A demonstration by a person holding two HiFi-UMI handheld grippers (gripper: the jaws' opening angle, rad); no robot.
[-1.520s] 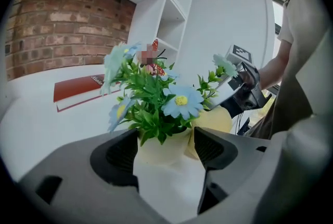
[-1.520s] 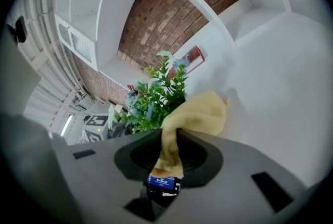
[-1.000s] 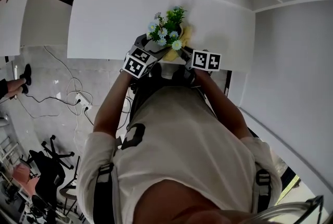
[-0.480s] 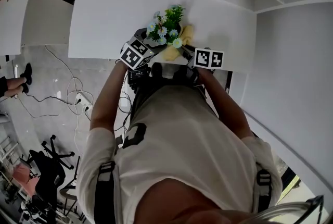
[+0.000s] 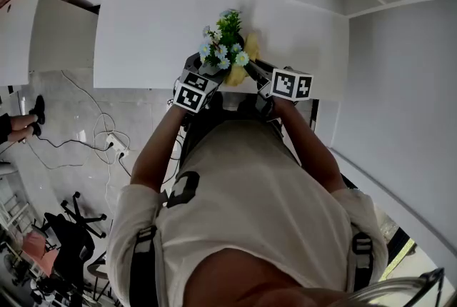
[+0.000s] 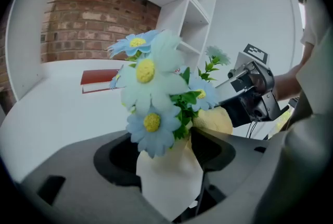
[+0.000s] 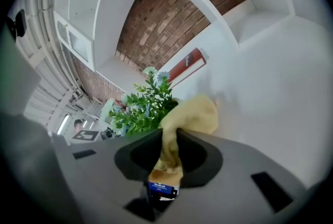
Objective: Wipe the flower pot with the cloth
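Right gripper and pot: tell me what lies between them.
The cloth, pinched in the right gripper, bunches up against the plant in the pot. The right gripper view shows it best.

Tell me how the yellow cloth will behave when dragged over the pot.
Probably floppy: the cloth bunches and folds beyond the right gripper pinching it. Likely light, since a narrow pinch carries it. It may snag on the foliage beside it.

The left hand-held gripper [image 6: 169, 158] has its jaws closing on a white flower pot [image 6: 169, 184], which fills the gap between them. Blue flowers [image 6: 148, 87] rise from the pot. A yellow cloth [image 6: 214, 120] lies against the pot's right side, at the tip of the right hand-held gripper [image 6: 231, 112]. A red book [image 6: 100, 78] lies on the white tabletop [image 6: 57, 119] behind.
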